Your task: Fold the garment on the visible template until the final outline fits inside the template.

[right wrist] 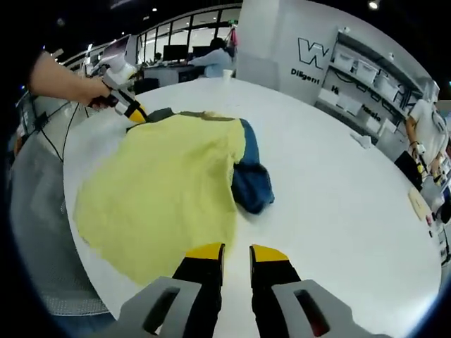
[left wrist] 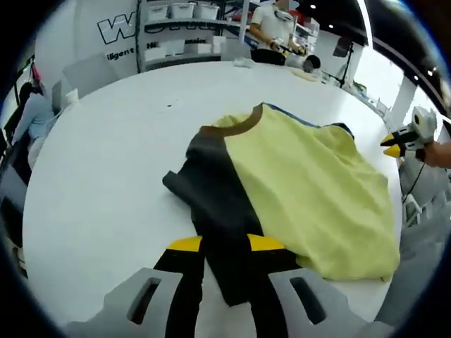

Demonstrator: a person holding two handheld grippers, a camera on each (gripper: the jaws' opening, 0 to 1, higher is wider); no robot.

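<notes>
A garment lies spread on the round white table (left wrist: 106,176). Its yellow front (left wrist: 310,183) faces up, with a brown collar (left wrist: 243,124) and a dark side panel and sleeve (left wrist: 204,183). My left gripper (left wrist: 225,244) stands open low over the dark panel's near end, with dark cloth showing between its yellow-tipped jaws. In the right gripper view the yellow front (right wrist: 162,190) is flanked by a bunched blue sleeve (right wrist: 251,184). My right gripper (right wrist: 237,252) hovers narrowly open at the garment's near edge, holding nothing. A hand holds the left gripper (right wrist: 132,111) by the far dark corner. The right gripper (left wrist: 396,143) sits past the table edge.
Shelves with white bins (left wrist: 183,28) and a person (left wrist: 275,24) stand beyond the table's far side. A small white object (right wrist: 363,141) and a cup (right wrist: 227,73) rest on the table. The table rim (right wrist: 77,232) runs close beside the garment. Cables hang off it (right wrist: 42,141).
</notes>
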